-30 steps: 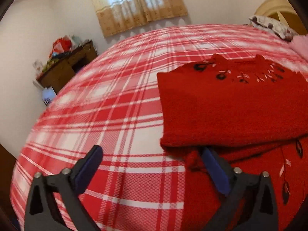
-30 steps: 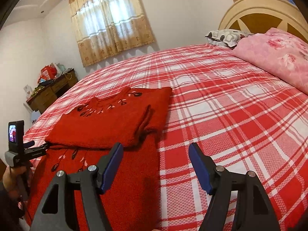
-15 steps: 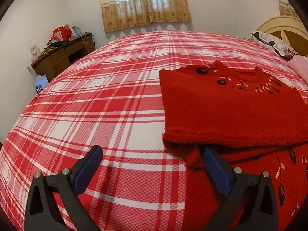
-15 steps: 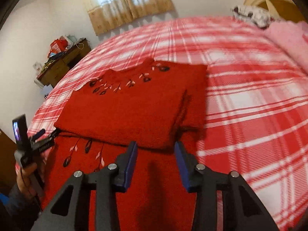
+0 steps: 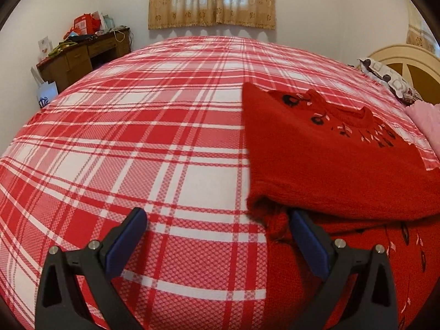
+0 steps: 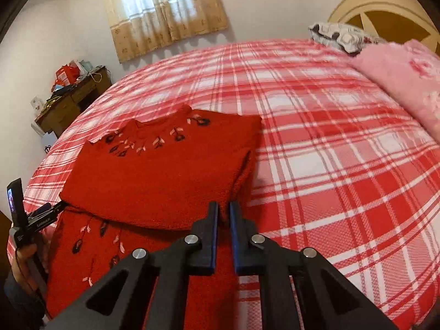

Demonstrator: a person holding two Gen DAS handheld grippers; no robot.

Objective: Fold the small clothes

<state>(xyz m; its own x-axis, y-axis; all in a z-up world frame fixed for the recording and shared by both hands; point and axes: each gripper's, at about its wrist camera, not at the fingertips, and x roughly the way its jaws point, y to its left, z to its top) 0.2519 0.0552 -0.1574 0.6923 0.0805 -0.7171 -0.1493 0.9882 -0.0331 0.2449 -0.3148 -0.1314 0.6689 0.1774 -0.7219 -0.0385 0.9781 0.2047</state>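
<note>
Right wrist, tool (image 6: 224, 211) pinching sweater (image 6: 154, 176) edge

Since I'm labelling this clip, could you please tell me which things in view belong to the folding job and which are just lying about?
Part of the job:
- red sweater, partly folded
- right gripper, jaws shut on the sweater's edge
- left gripper, jaws open
- plaid bedspread, the work surface

Just lying about:
- pink blanket
- patterned pillow
- cluttered desk
</note>
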